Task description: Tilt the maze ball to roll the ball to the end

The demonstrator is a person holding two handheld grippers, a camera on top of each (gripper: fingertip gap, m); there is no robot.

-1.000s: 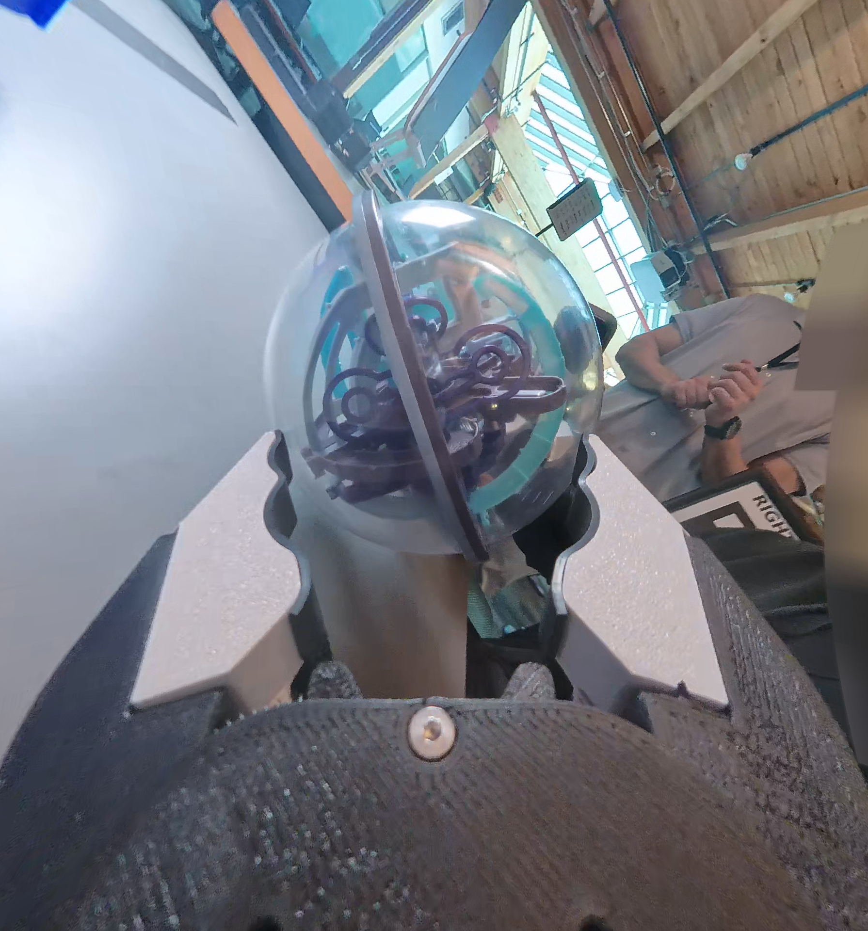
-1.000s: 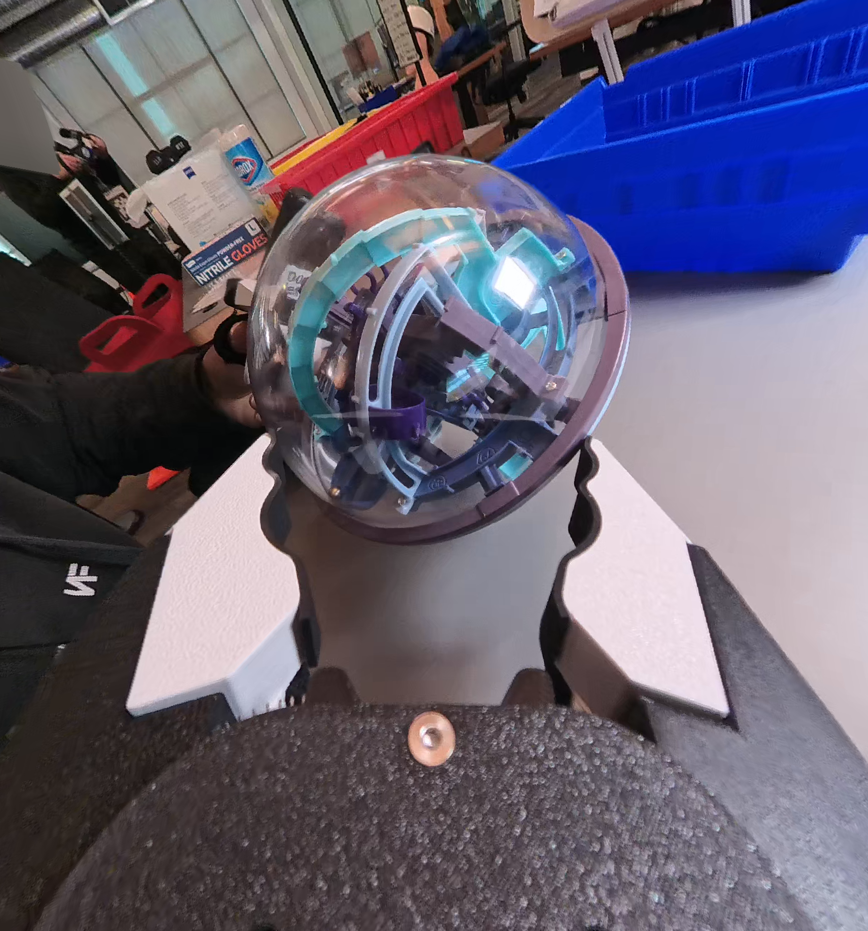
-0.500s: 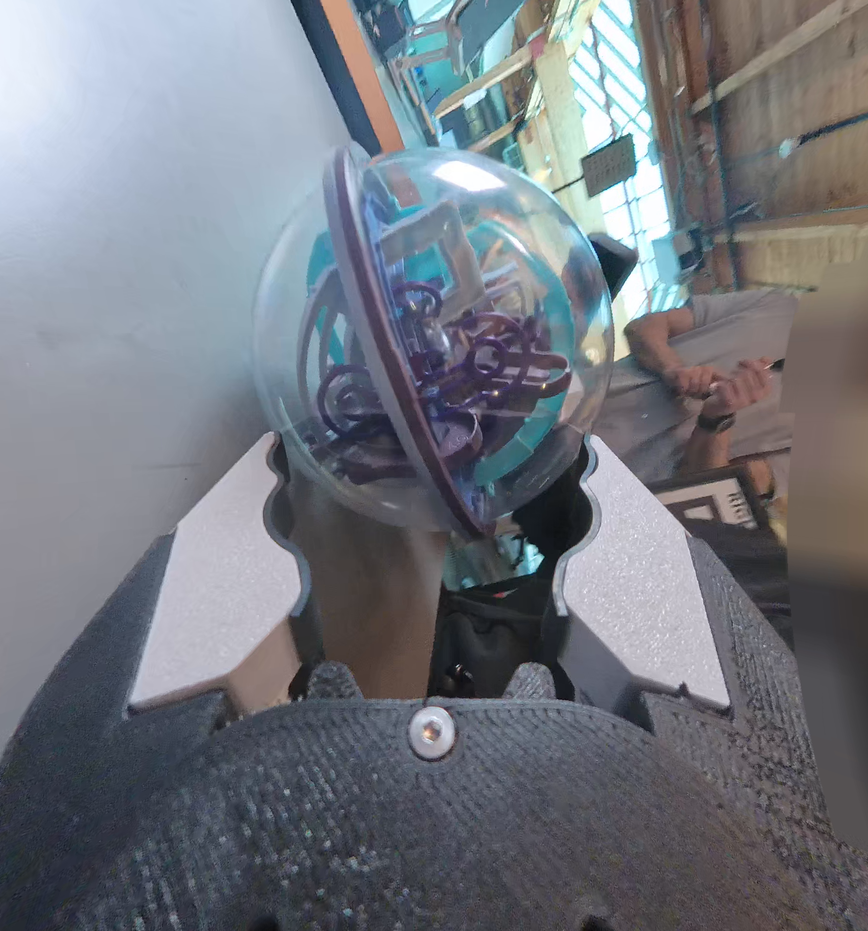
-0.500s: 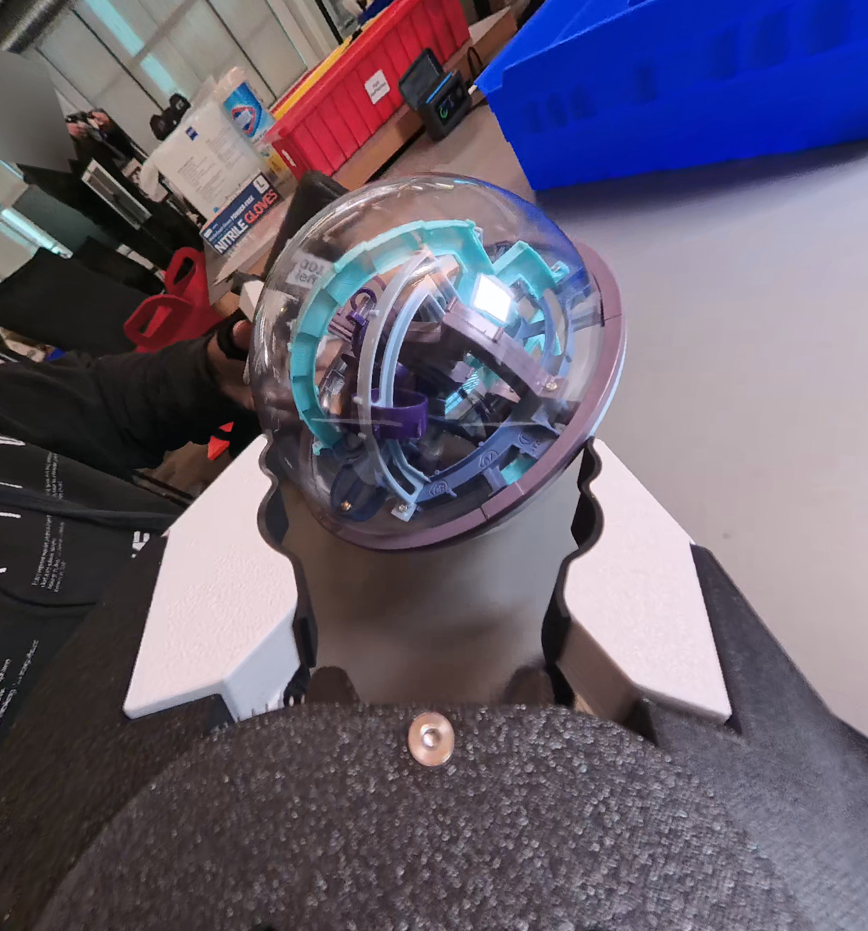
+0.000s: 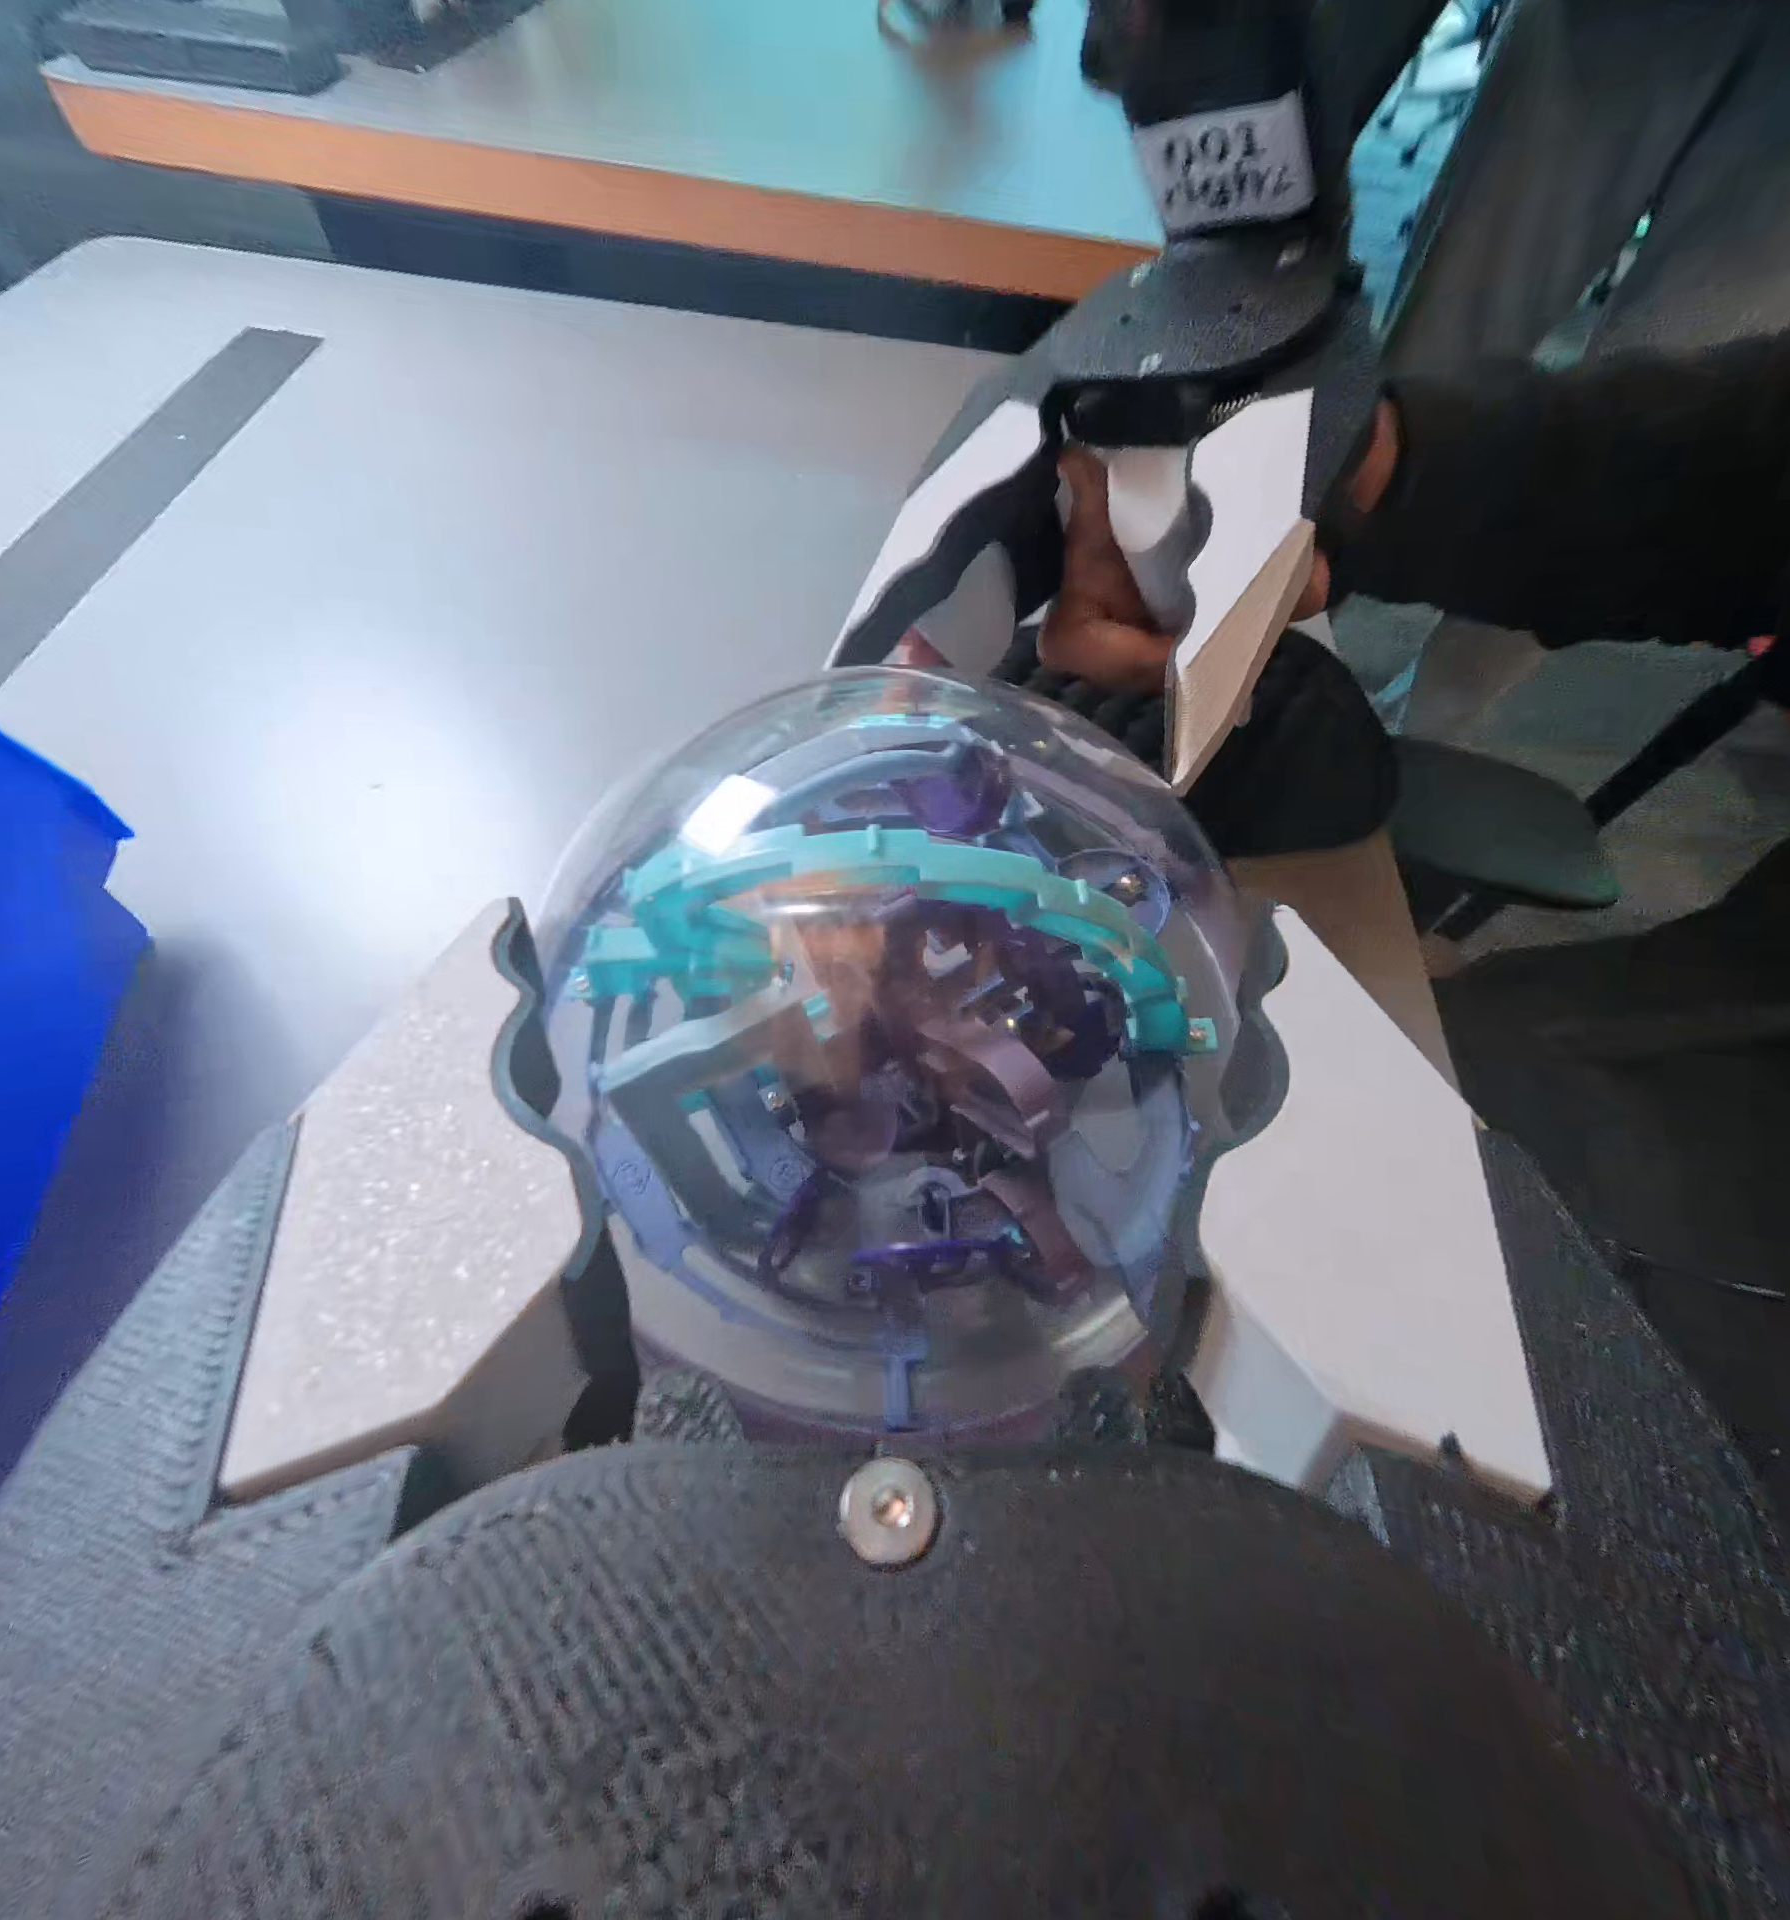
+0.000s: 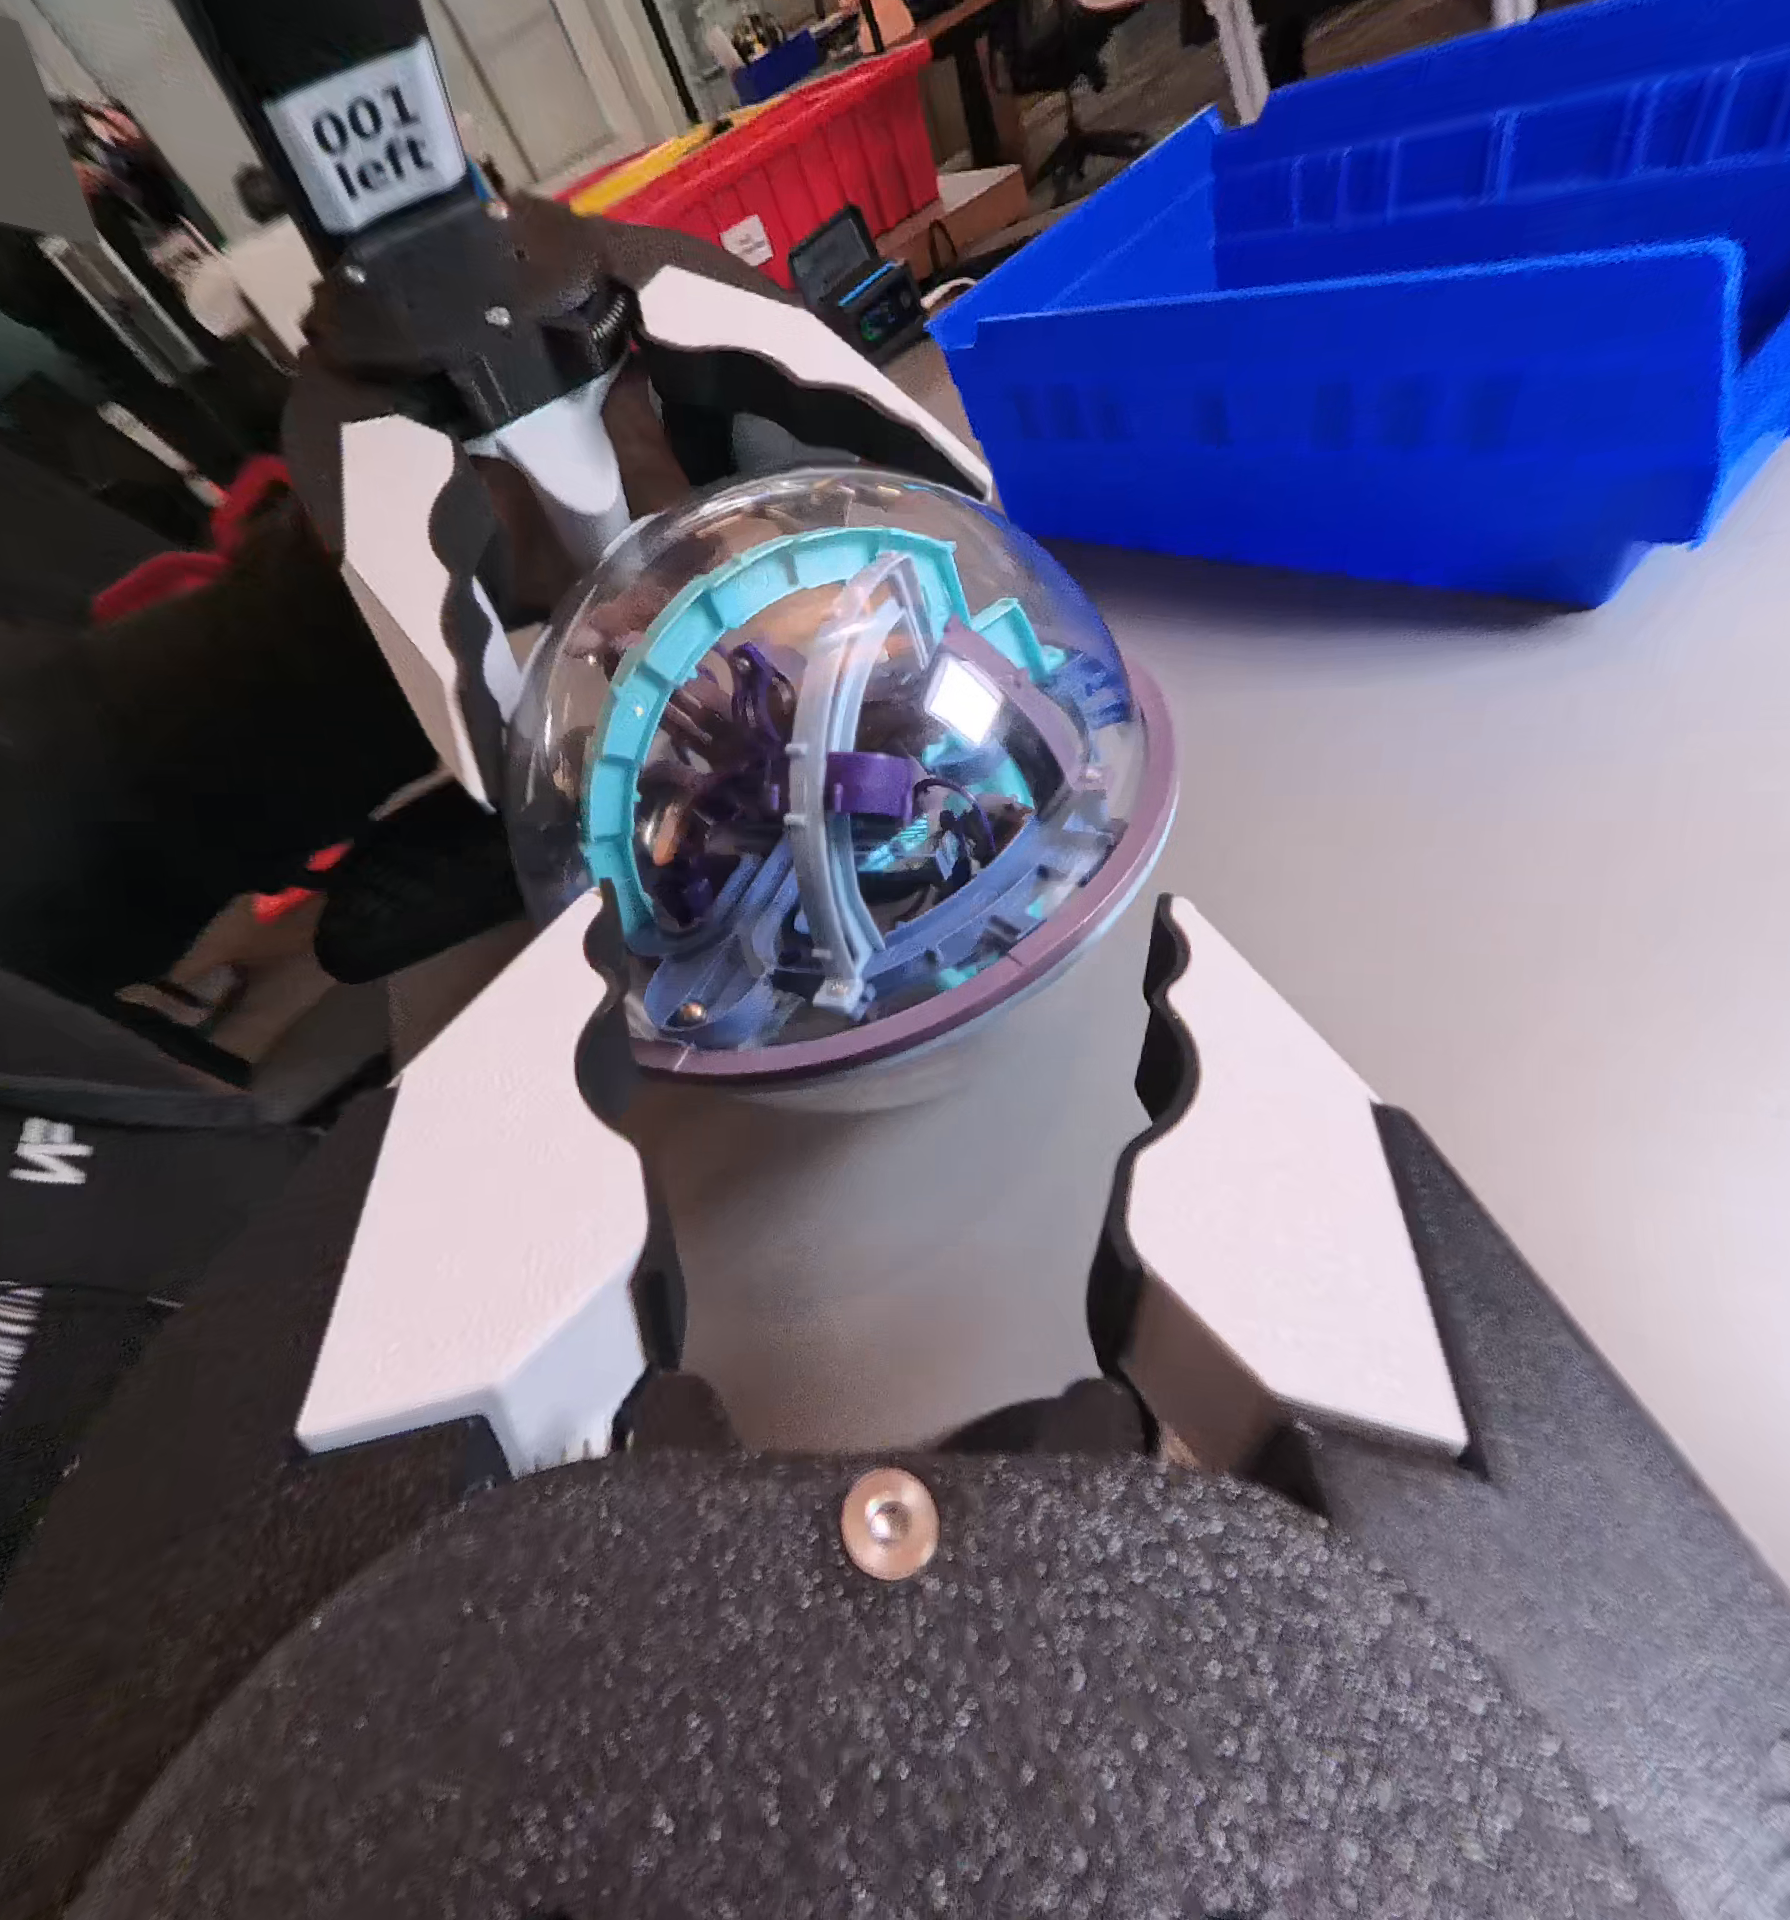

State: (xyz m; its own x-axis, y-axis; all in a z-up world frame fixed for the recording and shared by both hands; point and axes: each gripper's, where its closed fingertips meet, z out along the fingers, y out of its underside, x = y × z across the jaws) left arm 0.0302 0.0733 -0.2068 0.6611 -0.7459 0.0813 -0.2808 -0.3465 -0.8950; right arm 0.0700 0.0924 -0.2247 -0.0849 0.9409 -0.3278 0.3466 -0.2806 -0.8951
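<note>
From my left camera, the maze ball sits deep between the fingers of the left gripper, its clear shell filling the whole wide opening. The left pad and the right one both look pressed against the sphere. The frame is smeared with motion, though, so I would only call that contact likely on the right side. The ball's purple rim is tilted, low toward my right camera and high on the far side. I can pick out a small metal ball resting in a blue track just inside that rim. The right gripper faces the sphere from the opposite side with its jaws spread. Its left fingertip is at the shell, but bare grey table shows between the rim and the other finger, so it has hold of nothing. The ball is above the near edge of the table, with a blue bin well behind it.
</note>
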